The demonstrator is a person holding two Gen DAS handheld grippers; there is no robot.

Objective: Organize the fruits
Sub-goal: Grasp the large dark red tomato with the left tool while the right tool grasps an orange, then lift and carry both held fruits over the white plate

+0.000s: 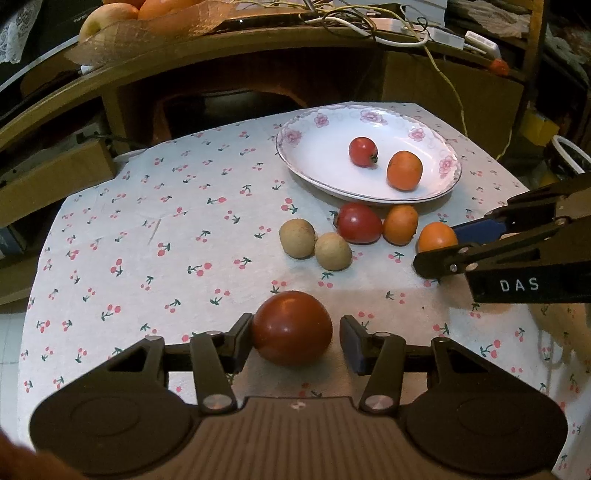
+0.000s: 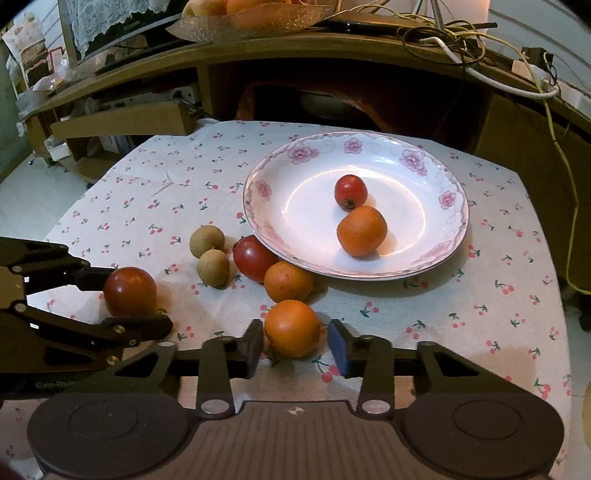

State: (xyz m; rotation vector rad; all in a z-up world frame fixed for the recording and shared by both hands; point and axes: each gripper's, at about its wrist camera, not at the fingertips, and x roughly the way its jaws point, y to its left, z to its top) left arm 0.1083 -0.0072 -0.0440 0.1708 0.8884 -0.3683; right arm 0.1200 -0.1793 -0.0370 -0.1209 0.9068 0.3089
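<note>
A white floral plate (image 1: 317, 162) (image 2: 295, 206) holds a small red tomato (image 1: 363, 151) (image 2: 350, 192) and an orange fruit (image 1: 404, 170) (image 2: 361, 231). On the cloth lie two brown longans (image 1: 297, 238) (image 2: 207, 240), a red tomato (image 1: 359, 223) (image 2: 255, 258) and an orange fruit (image 1: 400, 224) (image 2: 288, 281). My left gripper (image 1: 295, 341) (image 2: 129, 295) is open around a dark red tomato (image 1: 291, 326) (image 2: 130, 291). My right gripper (image 2: 295, 347) (image 1: 439, 245) is open around another orange fruit (image 2: 292, 328) (image 1: 437, 237). Both fruits rest on the cloth.
The table has a cherry-print cloth (image 1: 166, 229) (image 2: 461, 314). A wooden desk (image 1: 229, 55) (image 2: 332, 48) stands behind it, with a fruit basket (image 1: 147, 22) (image 2: 251, 14) and cables (image 1: 388, 26) (image 2: 461, 40) on top. A yellow cable (image 2: 565, 166) hangs at the right.
</note>
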